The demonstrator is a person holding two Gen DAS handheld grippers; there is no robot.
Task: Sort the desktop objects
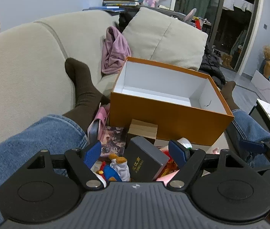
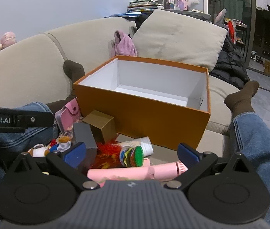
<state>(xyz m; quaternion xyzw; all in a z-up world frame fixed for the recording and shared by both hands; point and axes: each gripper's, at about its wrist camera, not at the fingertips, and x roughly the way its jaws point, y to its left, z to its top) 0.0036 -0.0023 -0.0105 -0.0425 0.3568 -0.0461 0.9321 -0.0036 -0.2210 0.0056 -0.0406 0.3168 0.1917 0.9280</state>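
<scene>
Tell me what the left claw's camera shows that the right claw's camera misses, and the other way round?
Only the left view shows gold lettering on the dark grey box and a picture card beside it. Only the right view shows the long pink tube below the open right claw and the round green-faced toy. Both show the orange box, open with nothing visible inside, a small brown carton, the plush toy and the beige sofa. The left claw is open too.

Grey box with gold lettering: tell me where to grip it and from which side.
Grip the grey box across its two long side faces, coming from above with the left hand-held gripper. It stands tilted among the toys, its top end free, between the open fingers.
</scene>
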